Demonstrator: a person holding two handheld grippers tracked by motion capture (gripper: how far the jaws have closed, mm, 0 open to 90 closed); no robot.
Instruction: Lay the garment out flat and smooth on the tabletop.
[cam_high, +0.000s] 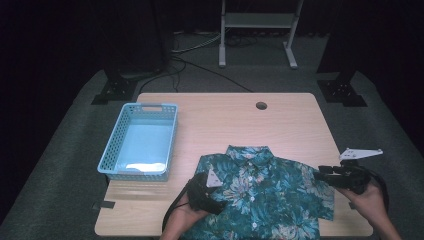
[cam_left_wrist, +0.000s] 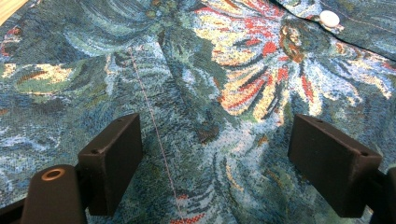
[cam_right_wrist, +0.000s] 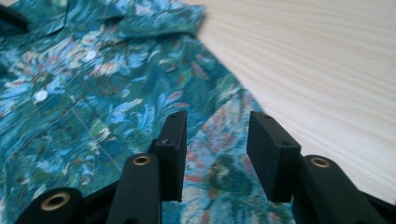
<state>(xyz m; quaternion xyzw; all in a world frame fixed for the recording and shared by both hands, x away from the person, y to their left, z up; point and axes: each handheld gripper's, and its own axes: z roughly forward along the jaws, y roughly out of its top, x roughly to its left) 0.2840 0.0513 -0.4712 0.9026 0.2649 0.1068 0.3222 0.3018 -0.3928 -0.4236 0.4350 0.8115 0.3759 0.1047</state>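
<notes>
A teal floral button-up shirt (cam_high: 270, 192) lies flat, front up, near the table's front edge, collar toward the far side. My left gripper (cam_high: 218, 204) rests low over the shirt's left side. In the left gripper view it (cam_left_wrist: 215, 133) is open wide, with the flower-print cloth (cam_left_wrist: 243, 84) spread smooth beneath and a white button (cam_left_wrist: 329, 18) farther off. My right gripper (cam_high: 320, 173) is at the shirt's right sleeve. In the right gripper view it (cam_right_wrist: 217, 123) is open just above the sleeve cloth (cam_right_wrist: 219, 154), and nothing is pinched between the pads.
A light blue perforated basket (cam_high: 114, 145) stands at the table's left side. The wooden tabletop (cam_high: 290, 125) has a cable hole (cam_high: 261, 105) near its far edge. Beyond the table are dark stand feet and a white frame on grey carpet.
</notes>
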